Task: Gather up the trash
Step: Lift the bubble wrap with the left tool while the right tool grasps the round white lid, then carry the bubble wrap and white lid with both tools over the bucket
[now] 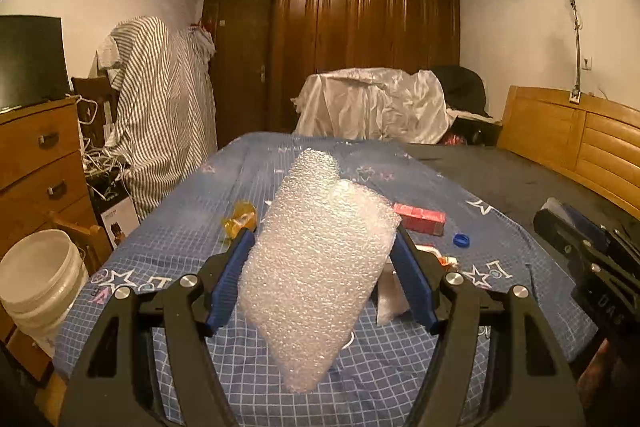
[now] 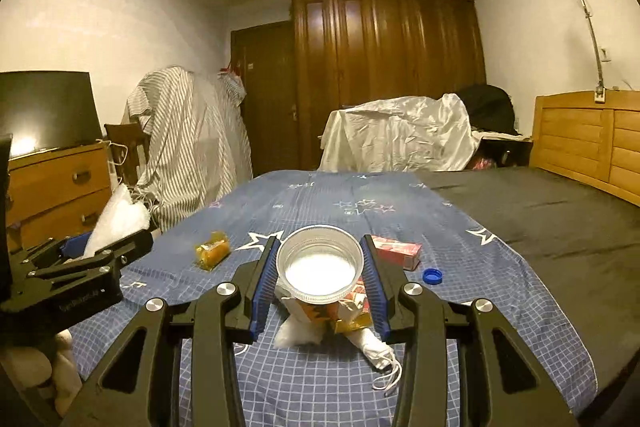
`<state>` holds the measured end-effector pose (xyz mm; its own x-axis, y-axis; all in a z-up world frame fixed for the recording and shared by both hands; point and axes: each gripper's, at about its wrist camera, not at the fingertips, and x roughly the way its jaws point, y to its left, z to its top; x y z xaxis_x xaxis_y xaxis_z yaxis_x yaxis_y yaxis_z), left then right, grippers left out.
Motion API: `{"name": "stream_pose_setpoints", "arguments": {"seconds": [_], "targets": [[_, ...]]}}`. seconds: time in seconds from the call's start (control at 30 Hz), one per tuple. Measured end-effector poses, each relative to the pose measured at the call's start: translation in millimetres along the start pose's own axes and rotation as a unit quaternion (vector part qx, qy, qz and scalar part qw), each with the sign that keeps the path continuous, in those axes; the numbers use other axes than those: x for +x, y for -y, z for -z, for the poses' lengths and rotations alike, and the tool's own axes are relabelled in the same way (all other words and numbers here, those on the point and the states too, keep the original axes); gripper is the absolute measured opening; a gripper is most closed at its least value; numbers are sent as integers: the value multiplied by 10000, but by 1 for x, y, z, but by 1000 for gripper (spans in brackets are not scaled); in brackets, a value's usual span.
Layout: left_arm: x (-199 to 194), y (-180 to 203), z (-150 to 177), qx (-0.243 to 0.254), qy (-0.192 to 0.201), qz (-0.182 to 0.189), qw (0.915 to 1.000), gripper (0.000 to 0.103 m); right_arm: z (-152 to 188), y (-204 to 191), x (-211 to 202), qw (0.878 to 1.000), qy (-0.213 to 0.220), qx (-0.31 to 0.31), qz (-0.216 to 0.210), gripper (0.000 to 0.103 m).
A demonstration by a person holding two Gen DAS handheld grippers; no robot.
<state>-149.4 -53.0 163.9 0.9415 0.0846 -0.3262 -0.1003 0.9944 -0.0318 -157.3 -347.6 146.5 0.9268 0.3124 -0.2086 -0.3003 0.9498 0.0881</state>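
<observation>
Left gripper (image 1: 324, 239) clamped on a crinkled sheet of clear bubble wrap (image 1: 316, 259), blue pads (image 1: 232, 279) pressed to both of its sides; sheet held above the blue checked bedsheet with white stars (image 1: 192, 219) and blocking most of the left wrist view of the items beneath. Right gripper (image 2: 320, 263) closed around a round silver foil cup with a white inside (image 2: 320, 265), held tilted with its open mouth toward the camera; nothing seen inside it. Directly below the cup, on the bedsheet: crumpled white tissue (image 2: 294, 333), an orange-and-yellow printed wrapper (image 2: 344, 311), a white face mask with ear loops (image 2: 380, 355). Farther out: crumpled yellow plastic wrapper (image 2: 212, 250) to the left, flat red cardboard box (image 2: 398, 249) just right of the gripper, blue bottle cap (image 2: 433, 275) near the box but apart from it. Off the bed's left edge in the left wrist view, white plastic bucket (image 1: 40, 279) on the floor beside the wooden drawer chest (image 1: 40, 155); contents not visible. Dark wooden wardrobe (image 1: 364, 35) along the far wall, white sheet-draped heap (image 1: 372, 107) in front of it.
</observation>
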Motion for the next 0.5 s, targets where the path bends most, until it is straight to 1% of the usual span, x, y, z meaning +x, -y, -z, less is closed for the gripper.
{"name": "stream_pose_setpoints", "arguments": {"seconds": [0.37, 0.5], "targets": [[-3, -1, 2, 30, -32, 59, 10000, 66, 1, 5, -9, 10000, -44, 22, -1, 42], [-1, -6, 2, 14, -41, 3, 10000, 66, 0, 1, -6, 9999, -85, -3, -72, 42]]}}
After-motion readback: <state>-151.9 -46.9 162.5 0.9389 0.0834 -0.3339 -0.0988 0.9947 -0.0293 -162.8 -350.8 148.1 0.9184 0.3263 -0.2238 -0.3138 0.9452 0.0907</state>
